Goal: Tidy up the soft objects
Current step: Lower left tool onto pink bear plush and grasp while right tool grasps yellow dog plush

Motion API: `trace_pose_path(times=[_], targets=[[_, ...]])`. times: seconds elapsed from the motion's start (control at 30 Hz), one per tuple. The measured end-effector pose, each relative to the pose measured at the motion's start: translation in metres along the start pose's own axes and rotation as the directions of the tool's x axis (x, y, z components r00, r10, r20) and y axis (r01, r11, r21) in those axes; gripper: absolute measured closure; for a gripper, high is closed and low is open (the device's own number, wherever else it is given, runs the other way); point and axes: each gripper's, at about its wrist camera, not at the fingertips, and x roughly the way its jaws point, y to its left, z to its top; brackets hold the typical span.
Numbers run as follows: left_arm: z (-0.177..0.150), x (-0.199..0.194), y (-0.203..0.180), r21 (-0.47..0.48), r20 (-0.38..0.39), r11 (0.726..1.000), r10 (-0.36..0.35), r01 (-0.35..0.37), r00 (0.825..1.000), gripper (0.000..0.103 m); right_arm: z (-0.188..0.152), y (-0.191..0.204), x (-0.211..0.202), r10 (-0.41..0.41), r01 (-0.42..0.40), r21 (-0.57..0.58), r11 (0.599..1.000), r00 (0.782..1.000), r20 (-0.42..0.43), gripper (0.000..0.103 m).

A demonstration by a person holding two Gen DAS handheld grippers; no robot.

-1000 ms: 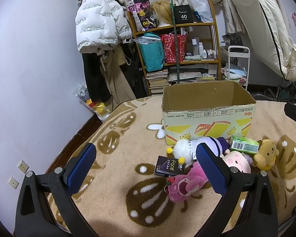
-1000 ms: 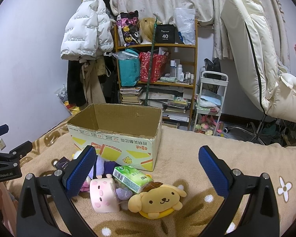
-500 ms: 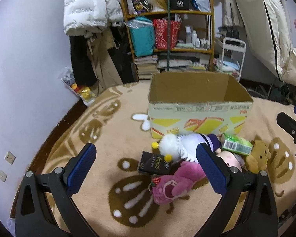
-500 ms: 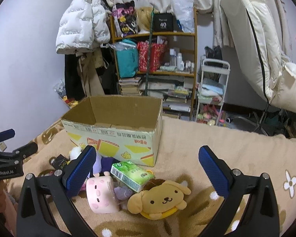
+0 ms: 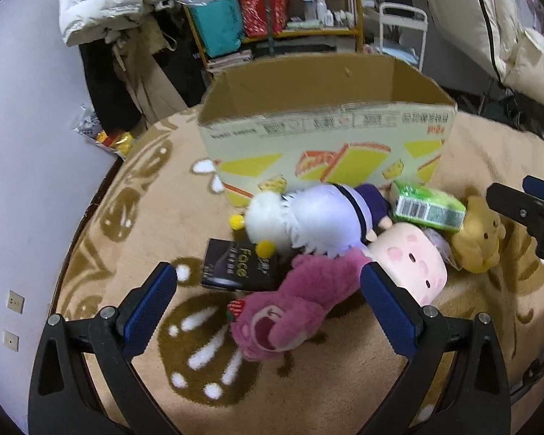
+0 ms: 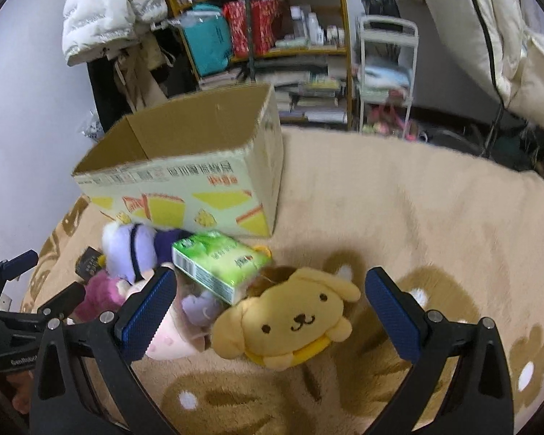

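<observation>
Plush toys lie heaped on the blanket just in front of the open cardboard box. A pink bear sits between the wide-spread fingers of the left gripper; a yellow dog sits between those of the right gripper, also wide. Best to close on each toy's body, clear of the green tissue pack.

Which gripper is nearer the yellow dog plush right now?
Right. The right gripper is open, framing the yellow dog plush; the left gripper is open over the pink bear, further away.
</observation>
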Motion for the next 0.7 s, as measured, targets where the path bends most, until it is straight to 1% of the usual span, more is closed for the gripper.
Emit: trace_pose_path(times=[0.17, 0.37, 0.4, 0.47, 0.53, 0.6, 0.63, 0.7], targets=[[-0.003, 0.019, -0.011, 0.042, -0.066, 0.999, 0.013, -0.010, 0.998, 0.003, -0.006, -0.007, 0.026, 0.001, -0.001, 0.007, 1.000, 0.995, -0.098, 0.000], [-0.007, 0.041, -0.017, 0.040, -0.158, 0.999, 0.000, 0.007, 0.987, 0.003, -0.016, -0.009, 0.051, -0.004, 0.006, 0.006, 1.000, 0.978, -0.210, 0.000], [-0.008, 0.044, -0.018, 0.040, -0.168, 0.999, -0.002, 0.009, 0.986, 0.003, -0.017, -0.009, 0.053, -0.002, 0.004, 0.008, 1.000, 0.975, -0.222, 0.002], [-0.010, 0.046, -0.020, 0.045, -0.180, 0.999, -0.006, 0.014, 0.984, 0.003, -0.019, -0.010, 0.057, -0.003, 0.005, 0.009, 1.000, 0.972, -0.235, 0.004], [-0.011, 0.051, -0.023, 0.052, -0.194, 0.998, -0.006, 0.016, 0.981, 0.003, -0.019, -0.011, 0.058, -0.009, 0.012, 0.008, 1.000, 0.973, -0.232, 0.010], [-0.011, 0.055, -0.023, 0.054, -0.207, 0.998, -0.006, 0.018, 0.978, 0.007, -0.019, -0.012, 0.061, -0.013, 0.015, 0.008, 1.000, 0.971, -0.240, 0.013], [-0.012, 0.058, -0.023, 0.061, -0.210, 0.998, 0.009, 0.004, 0.978, 0.008, -0.019, -0.012, 0.061, -0.014, 0.016, 0.005, 1.000, 0.970, -0.243, 0.014], [-0.011, 0.061, -0.023, 0.076, -0.217, 0.997, 0.034, -0.018, 0.976, 0.014, -0.018, -0.009, 0.061, -0.024, 0.021, -0.013, 1.000, 0.968, -0.250, 0.015]])
